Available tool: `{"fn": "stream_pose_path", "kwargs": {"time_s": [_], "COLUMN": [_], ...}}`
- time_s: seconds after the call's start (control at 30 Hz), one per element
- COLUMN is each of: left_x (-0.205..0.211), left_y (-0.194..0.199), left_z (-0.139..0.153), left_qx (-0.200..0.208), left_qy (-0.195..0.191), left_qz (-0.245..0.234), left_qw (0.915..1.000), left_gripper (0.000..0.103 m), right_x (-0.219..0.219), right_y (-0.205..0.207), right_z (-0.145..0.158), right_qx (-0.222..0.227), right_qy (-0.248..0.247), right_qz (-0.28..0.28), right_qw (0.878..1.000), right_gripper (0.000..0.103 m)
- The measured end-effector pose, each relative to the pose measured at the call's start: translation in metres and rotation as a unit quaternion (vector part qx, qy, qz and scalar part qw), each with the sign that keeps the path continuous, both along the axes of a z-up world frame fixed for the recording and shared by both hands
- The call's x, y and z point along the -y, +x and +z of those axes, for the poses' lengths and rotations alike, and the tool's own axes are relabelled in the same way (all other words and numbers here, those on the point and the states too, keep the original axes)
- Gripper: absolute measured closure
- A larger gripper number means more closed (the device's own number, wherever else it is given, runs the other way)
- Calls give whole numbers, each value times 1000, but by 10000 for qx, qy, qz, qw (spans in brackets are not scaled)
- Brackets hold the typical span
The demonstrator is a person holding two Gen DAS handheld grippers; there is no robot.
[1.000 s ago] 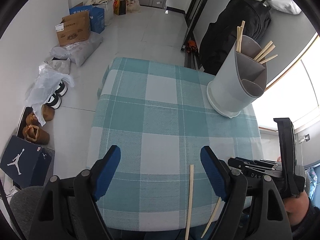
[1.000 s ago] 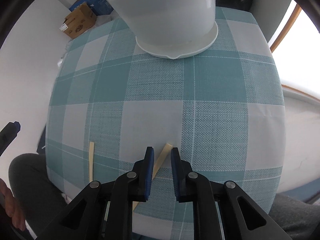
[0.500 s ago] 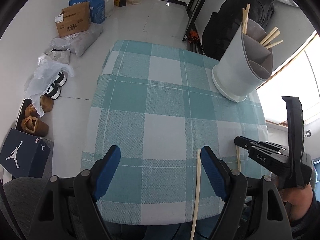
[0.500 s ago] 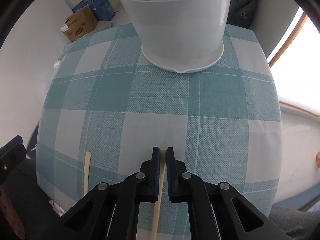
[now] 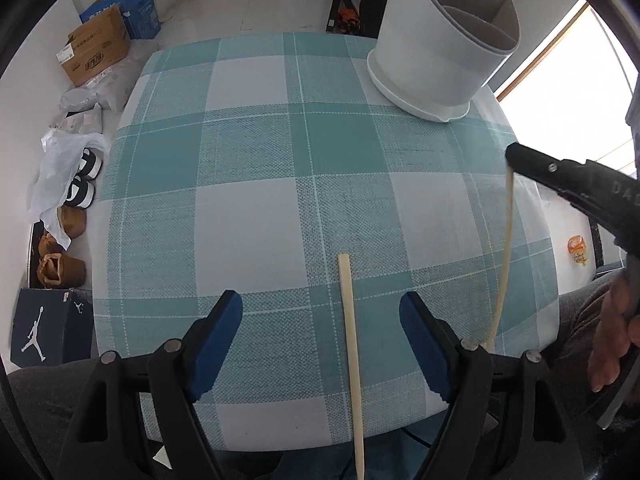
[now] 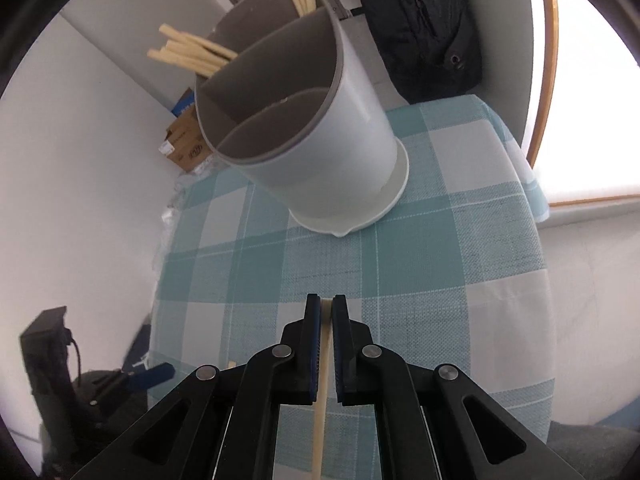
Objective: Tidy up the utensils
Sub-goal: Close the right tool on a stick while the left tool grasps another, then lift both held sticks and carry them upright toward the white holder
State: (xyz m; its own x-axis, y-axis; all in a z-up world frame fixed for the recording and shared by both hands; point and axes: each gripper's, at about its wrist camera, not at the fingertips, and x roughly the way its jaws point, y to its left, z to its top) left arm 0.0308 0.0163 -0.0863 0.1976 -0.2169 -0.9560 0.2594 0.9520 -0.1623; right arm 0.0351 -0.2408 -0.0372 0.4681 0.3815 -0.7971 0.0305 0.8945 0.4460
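Note:
A pale wooden chopstick (image 5: 349,320) lies on the teal checked tablecloth (image 5: 240,160) near the front edge. My left gripper (image 5: 320,304) hovers over it with the stick between its blue pads, apart from both; its jaws are closing. My right gripper (image 6: 326,304) is shut on a second chopstick (image 6: 322,400), lifted off the cloth; in the left wrist view this chopstick (image 5: 506,248) hangs from the right gripper (image 5: 514,158). A white divided utensil holder (image 6: 320,152) stands at the table's far right with several chopsticks (image 6: 192,54) in its back compartments.
A black backpack (image 6: 420,20) leans behind the holder by a bright window. On the floor to the left are a cardboard box (image 5: 96,56), plastic bags, shoes and a dark shoe box (image 5: 44,324). A person's hand (image 5: 612,340) grips the right tool.
The right gripper shut on its chopstick and lifted it, tilting up toward the holder. The left gripper sank over the other chopstick, which now lies between its pads.

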Motion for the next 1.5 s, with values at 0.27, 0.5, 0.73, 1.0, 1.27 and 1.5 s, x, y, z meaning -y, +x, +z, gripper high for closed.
{"fn": "stream_pose_path", "kwargs": {"time_s": [0.27,0.5,0.73,1.0,1.27,1.5], "left_x": [10,14,23,25,14,-21], "left_y": [5,5,8,25,26,14], "left_z": [-13,-15,-12,-9,7,38], "left_qx": [-563,-682,-417,-325,147,793], "left_qy": [145,315,699,255,61,-355], "left_qz": [-165,-137,-179,-102,117,409], "left_qw": [9982,9971,9965,9991,9998,9954], "left_gripper": [57,63,90,101,101,101], "right_x": [13,28,32,31,29,26], "right_y": [-1,-9,-14,-17,-15,5], "right_z": [21,31,44,47,31,-15], "right_qx": [454,711,939,1096,766,-288], "right_qy": [303,502,481,457,495,460], "right_qz": [-89,-197,-156,-84,-63,-30], "right_qw": [9985,9960,9943,9929,9958,9985], "right_gripper": [98,98,99,103,103,100]}}
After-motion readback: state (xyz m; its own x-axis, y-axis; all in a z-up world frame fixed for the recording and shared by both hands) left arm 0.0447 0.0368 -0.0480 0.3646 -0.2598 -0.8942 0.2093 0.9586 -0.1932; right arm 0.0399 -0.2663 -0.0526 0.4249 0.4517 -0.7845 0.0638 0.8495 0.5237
